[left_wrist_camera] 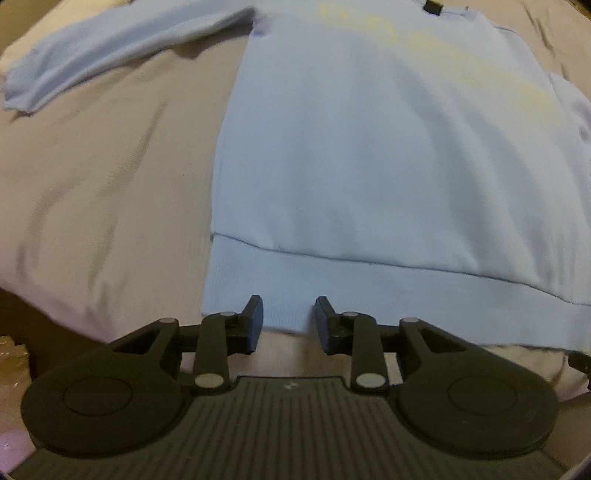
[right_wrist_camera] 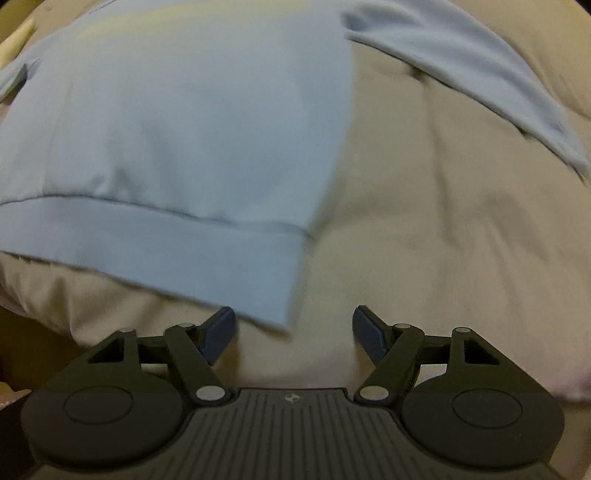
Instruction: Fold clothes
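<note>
A light blue sweatshirt (left_wrist_camera: 369,147) lies flat on a beige bedcover, hem nearest me, collar far. Its left sleeve (left_wrist_camera: 110,51) stretches out to the far left. My left gripper (left_wrist_camera: 288,317) is open, its blue-padded fingers straddling the ribbed hem (left_wrist_camera: 369,291) near the bottom left corner. In the right wrist view the same sweatshirt (right_wrist_camera: 184,129) fills the left half, and its right sleeve (right_wrist_camera: 461,70) runs off to the upper right. My right gripper (right_wrist_camera: 293,328) is open wide, just below the hem's bottom right corner (right_wrist_camera: 273,306), with nothing between the fingers.
The beige bedcover (left_wrist_camera: 92,203) is soft and creased, spreading left of the garment and to its right (right_wrist_camera: 461,221). A black tag (left_wrist_camera: 432,6) sits at the collar. The bed's near edge drops away at the lower left (left_wrist_camera: 14,354).
</note>
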The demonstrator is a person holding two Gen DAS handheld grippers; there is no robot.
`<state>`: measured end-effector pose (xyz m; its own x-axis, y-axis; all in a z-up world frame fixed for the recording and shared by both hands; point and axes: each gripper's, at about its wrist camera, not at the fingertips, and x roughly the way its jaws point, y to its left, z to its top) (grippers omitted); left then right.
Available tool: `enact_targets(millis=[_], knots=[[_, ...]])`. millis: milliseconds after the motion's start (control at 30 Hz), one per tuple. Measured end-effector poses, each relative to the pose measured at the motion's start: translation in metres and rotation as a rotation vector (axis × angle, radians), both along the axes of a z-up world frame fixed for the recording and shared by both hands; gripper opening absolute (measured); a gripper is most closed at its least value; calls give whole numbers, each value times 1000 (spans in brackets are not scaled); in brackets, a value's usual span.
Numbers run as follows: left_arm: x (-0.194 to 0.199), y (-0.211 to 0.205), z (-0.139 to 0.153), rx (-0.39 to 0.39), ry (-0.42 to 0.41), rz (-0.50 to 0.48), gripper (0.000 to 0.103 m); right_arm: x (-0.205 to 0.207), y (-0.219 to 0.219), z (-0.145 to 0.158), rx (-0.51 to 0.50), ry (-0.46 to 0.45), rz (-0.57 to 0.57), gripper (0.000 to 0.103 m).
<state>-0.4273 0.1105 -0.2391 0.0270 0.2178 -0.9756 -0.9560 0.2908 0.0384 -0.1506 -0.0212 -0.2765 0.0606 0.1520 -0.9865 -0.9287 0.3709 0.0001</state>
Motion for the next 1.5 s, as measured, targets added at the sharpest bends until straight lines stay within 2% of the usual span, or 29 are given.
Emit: enact_targets(millis=[100,167,300,367,500,667,967,1400,1500], knots=[[30,-16,45,72,24,-55,30,18,-10,39,67,12,-61,72],[47,-27,77,121,-11,-82,39,24,-3,68,137,17,-85,76],[69,-47,131,199,-26,-100,44,26,6,120,244,23,-107,86],[67,-48,145,217,-23,-89,48,27,6,140,260,21,-113,90],[65,-53,171,245,0,-55,48,30,-9,167,246,15,-121,90],[53,-67,188,257,2,-44,48,24,-19,179,216,15,-117,90],[45,-79,192,255,18,-60,52,7,-28,184,198,13,-73,90],[60,-95,194,262,18,-132,53,5,-38,189,203,5,-77,90],[66,-97,195,266,19,-141,55,7,-40,190,209,6,-84,90]])
